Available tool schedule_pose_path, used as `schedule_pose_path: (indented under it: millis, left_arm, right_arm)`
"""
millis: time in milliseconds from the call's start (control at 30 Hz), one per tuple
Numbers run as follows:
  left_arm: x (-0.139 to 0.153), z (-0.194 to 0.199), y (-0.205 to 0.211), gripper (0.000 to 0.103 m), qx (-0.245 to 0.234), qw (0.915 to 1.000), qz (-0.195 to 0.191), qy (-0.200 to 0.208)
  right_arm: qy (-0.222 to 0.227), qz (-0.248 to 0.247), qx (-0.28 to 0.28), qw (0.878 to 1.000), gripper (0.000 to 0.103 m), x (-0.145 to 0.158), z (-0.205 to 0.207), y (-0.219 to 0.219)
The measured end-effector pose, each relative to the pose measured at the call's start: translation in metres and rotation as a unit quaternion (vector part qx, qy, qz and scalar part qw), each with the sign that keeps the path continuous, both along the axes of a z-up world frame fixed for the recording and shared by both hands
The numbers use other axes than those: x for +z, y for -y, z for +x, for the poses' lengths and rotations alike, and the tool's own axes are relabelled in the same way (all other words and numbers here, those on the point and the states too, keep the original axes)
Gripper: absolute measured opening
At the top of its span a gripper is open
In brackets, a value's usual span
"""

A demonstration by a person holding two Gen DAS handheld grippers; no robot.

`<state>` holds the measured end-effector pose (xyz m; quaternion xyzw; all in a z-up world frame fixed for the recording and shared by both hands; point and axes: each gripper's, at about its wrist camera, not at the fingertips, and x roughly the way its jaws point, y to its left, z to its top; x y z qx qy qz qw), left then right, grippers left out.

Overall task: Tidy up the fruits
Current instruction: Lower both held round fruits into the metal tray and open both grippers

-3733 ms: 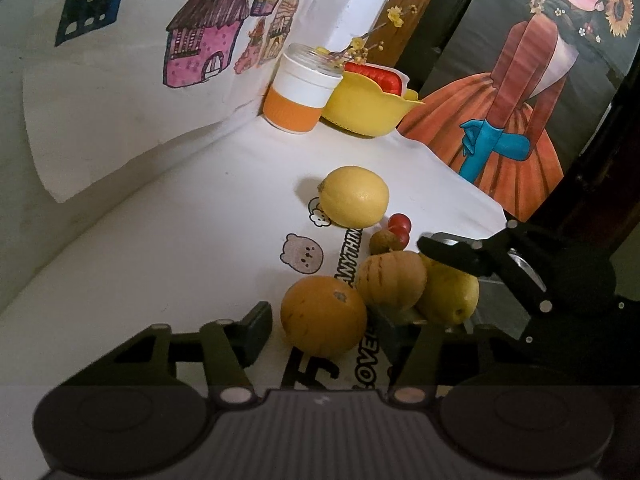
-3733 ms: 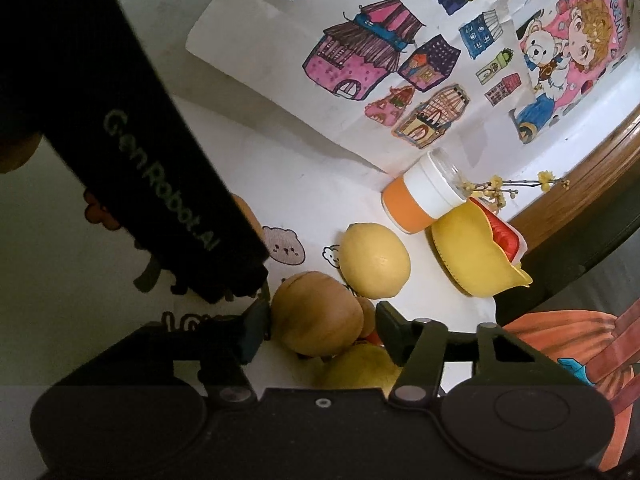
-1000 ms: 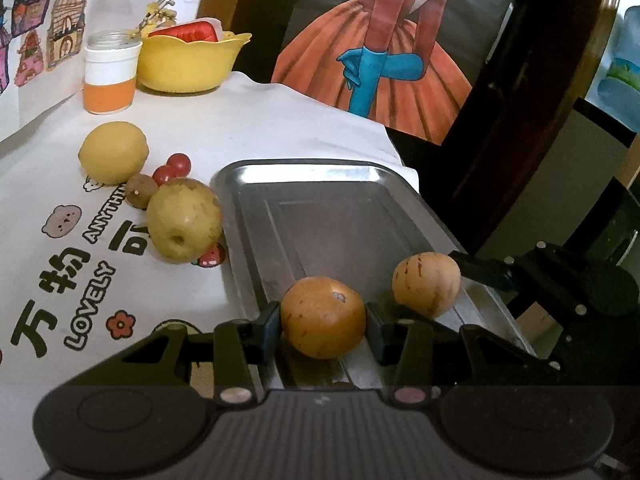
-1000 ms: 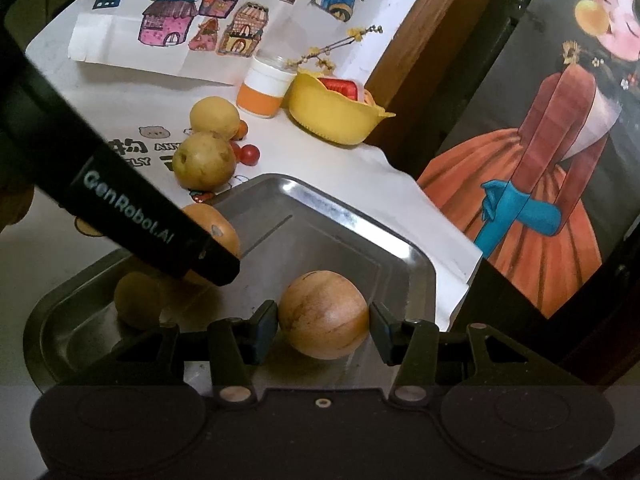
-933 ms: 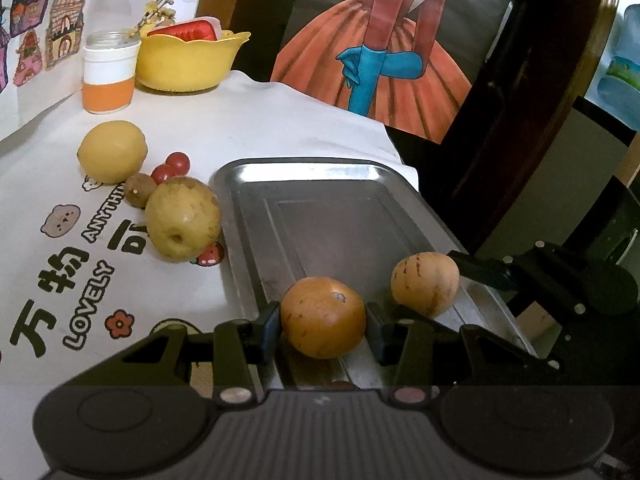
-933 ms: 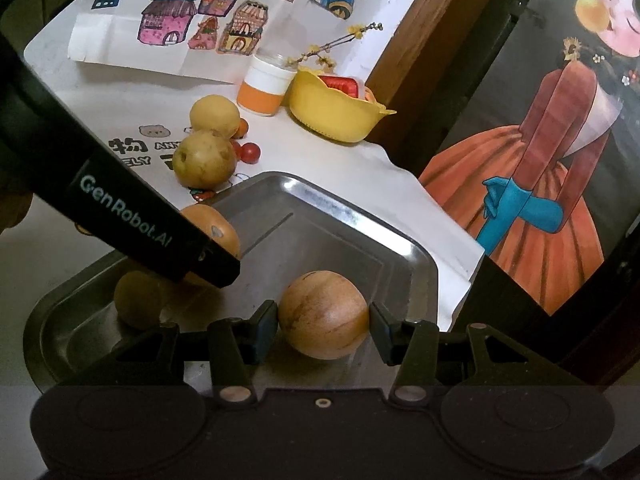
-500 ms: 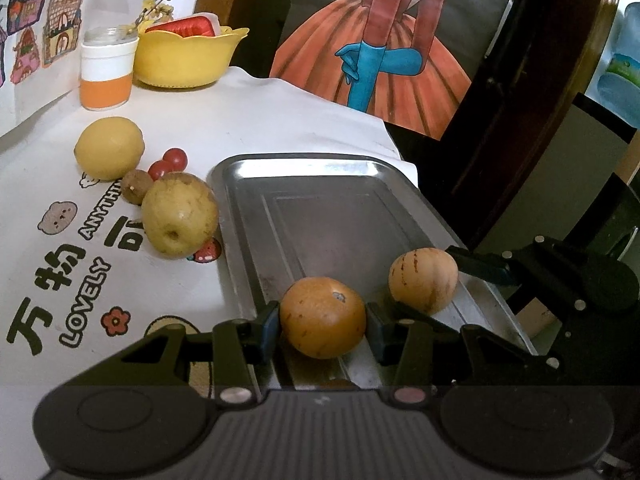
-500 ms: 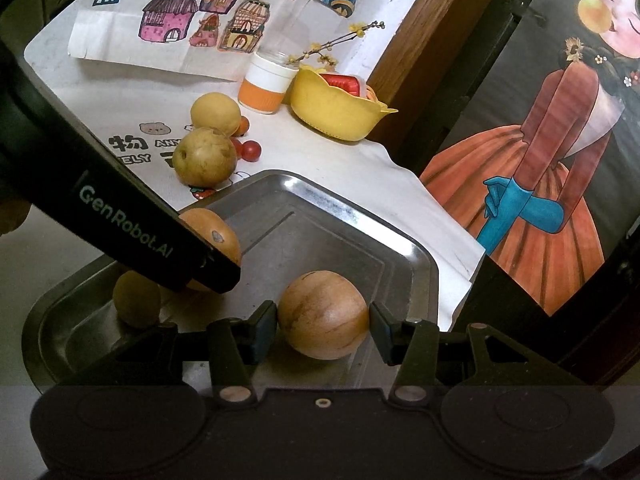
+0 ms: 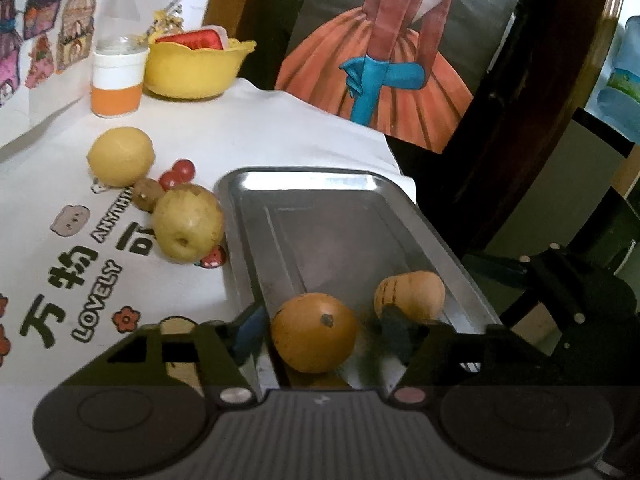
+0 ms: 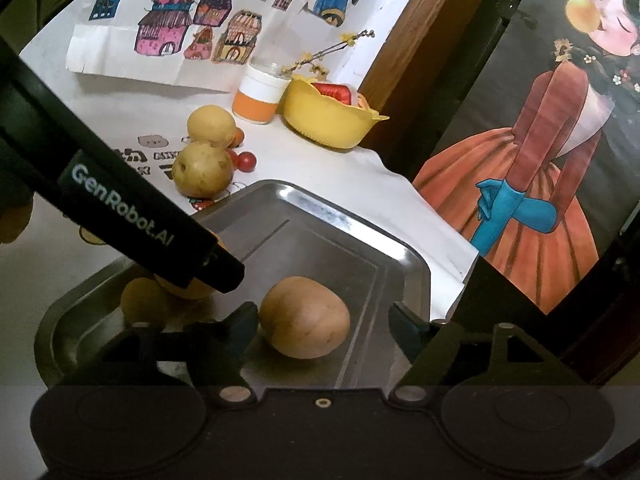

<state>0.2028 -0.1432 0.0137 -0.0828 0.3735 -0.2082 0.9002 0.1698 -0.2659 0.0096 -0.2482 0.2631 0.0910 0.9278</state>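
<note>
Both grippers sit low over the metal tray (image 9: 304,178), and both have their jaws spread. The left gripper (image 9: 320,334) has an orange fruit (image 9: 314,332) lying between its parted fingers on the near end of the tray, with gaps on both sides. The right gripper (image 10: 322,320) is wide open around a tan striped fruit (image 10: 305,317), which rests on the tray floor close to the left finger and well clear of the right one.

Here is the danger: both fruits are round and sit on smooth metal, so a finger brushing either one on the way out could set it rolling along the tray. The two tools are crowded at the same end, with the left gripper's body crossing just above the tray's near corner in the right wrist view, so a hasty pull-back could knock them together.

Outside the tray, just beside its left rim, waits a yellow-green apple (image 9: 188,226), with a lemon (image 9: 120,156), a small brown fruit (image 9: 146,196) and cherry tomatoes (image 9: 178,172) beyond it. The apple could be nudged off toward the rim during the next reach.
</note>
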Motion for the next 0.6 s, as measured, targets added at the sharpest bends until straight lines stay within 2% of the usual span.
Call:
schedule_pose_path:
  millis: [233, 400, 600]
  left_arm:
    - [0.012, -0.008, -0.012, 0.083, 0.018, 0.9997, -0.010, 0.013]
    - [0.020, -0.017, -0.022, 0.095, 0.036, 0.9987, -0.009, 0.035]
    - [0.026, -0.032, -0.037, 0.102, 0.054, 0.9965, 0.005, 0.063]
  right_arm:
    - [0.018, 0.013, -0.007, 1.000, 0.092, 0.012, -0.013, 0.001]
    - [0.031, 0.032, -0.015, 0.999, 0.102, 0.023, -0.026, 0.000]
    - [0.025, 0.043, -0.011, 0.999, 0.102, 0.028, -0.042, -0.011]
